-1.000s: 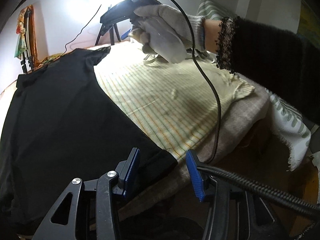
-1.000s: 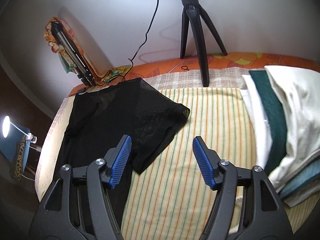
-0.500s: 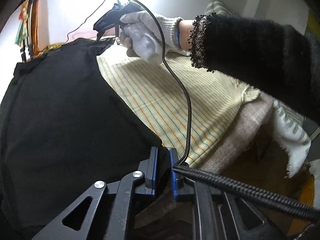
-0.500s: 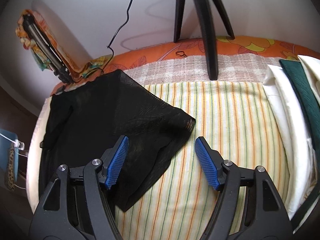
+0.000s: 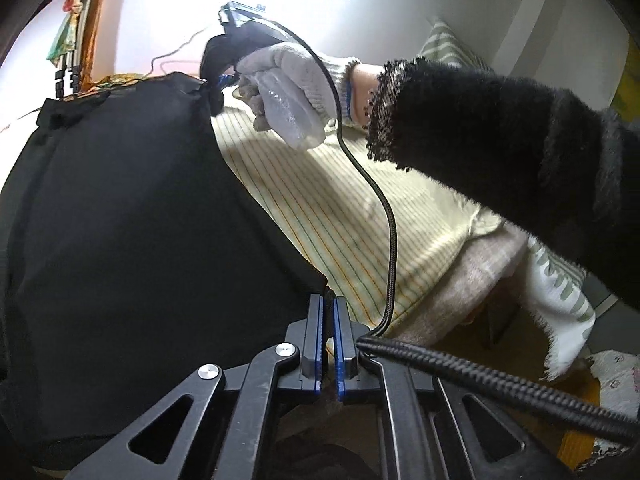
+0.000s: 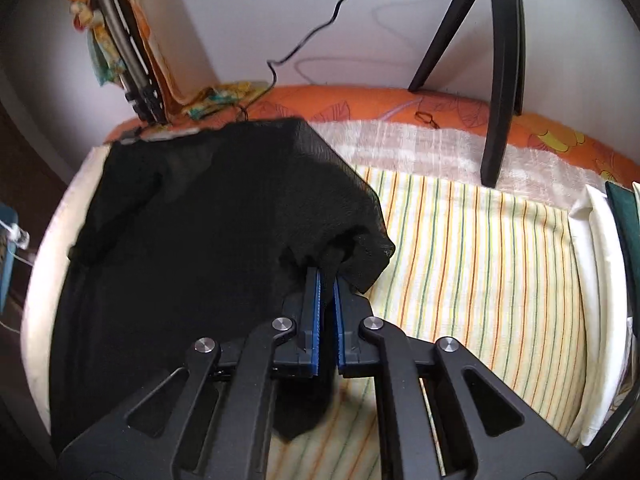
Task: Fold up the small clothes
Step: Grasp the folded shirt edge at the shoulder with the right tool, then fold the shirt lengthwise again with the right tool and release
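Striped yellow sheet (image 6: 480, 264) covers bed, white wall and tripod (image 6: 500, 80) behind. Black shirt (image 5: 128, 220) spread over sheet's left side. My left gripper (image 5: 328, 312) clenched on near corner; right gripper (image 6: 328, 280), jaws just closed, pinches bunched sleeve.

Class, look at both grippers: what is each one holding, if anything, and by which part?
Both hold the black shirt. The left gripper pinches its near corner; the right gripper pinches a bunched sleeve edge.
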The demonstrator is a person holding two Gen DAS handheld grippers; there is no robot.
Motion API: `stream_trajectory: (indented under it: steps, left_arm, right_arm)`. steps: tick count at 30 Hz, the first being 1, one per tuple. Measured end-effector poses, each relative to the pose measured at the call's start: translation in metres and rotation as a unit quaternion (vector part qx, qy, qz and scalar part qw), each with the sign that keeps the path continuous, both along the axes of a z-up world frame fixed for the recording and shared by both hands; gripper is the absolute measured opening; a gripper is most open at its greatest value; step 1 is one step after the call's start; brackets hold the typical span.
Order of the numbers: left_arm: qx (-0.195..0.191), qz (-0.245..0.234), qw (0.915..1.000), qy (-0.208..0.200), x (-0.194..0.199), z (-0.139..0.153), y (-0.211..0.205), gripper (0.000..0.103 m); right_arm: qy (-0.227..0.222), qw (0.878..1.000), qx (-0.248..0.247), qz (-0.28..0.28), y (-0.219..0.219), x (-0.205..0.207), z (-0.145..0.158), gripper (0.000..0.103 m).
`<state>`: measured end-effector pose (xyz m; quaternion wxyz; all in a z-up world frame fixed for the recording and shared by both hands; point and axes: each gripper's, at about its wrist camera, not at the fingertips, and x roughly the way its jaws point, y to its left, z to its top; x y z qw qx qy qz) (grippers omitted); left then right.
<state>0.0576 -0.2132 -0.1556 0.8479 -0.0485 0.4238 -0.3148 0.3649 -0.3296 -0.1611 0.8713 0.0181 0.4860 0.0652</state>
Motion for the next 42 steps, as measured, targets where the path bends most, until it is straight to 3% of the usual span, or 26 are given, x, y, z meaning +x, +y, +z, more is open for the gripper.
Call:
stream_trajectory:
  steps: [4,12,19,27,33,35,39,40,42]
  left_arm:
    - [-0.018,0.017,0.9997,0.002,-0.001,0.006,0.018,0.001]
    - [-0.05,0.049,0.9975,0.004,-0.009,0.015,0.051,0.001]
    - [-0.08,0.078,0.9936,0.011,-0.019,0.017,0.093,0.001]
    - [-0.097,0.122,0.9874,0.029,-0.019,0.003,0.144,0.001]
    - [-0.087,0.143,0.9854,0.035,-0.022,-0.009,0.163,0.001]
    - [-0.084,0.148,0.9847,0.038,-0.021,-0.011,0.167,0.001]
    - [-0.071,0.158,0.9843,0.035,-0.021,-0.012,0.173,0.002]
    - [-0.067,0.163,0.9838,0.035,-0.022,-0.012,0.174,0.01]
    - [-0.064,0.164,0.9837,0.035,-0.024,-0.011,0.178,0.021]
  right_arm:
    - [-0.005,0.999,0.032,-0.02,-0.001,0.003,0.015,0.006]
    - [-0.012,1.0,0.008,-0.015,0.036,0.005,0.044,0.006]
    - [-0.022,0.999,-0.039,0.018,0.1,0.008,0.061,0.005]
    - [-0.01,0.993,-0.104,0.056,0.184,0.025,0.038,0.005]
    - [0.004,0.99,-0.126,0.056,0.212,0.039,0.01,0.005]
    - [0.006,0.991,-0.124,0.052,0.215,0.042,0.003,0.005]
    - [0.022,0.996,-0.074,0.053,0.212,0.045,-0.004,0.006]
    - [0.023,0.996,-0.068,0.05,0.21,0.044,-0.003,0.009]
    - [0.021,0.997,-0.053,0.05,0.209,0.039,0.003,0.034]
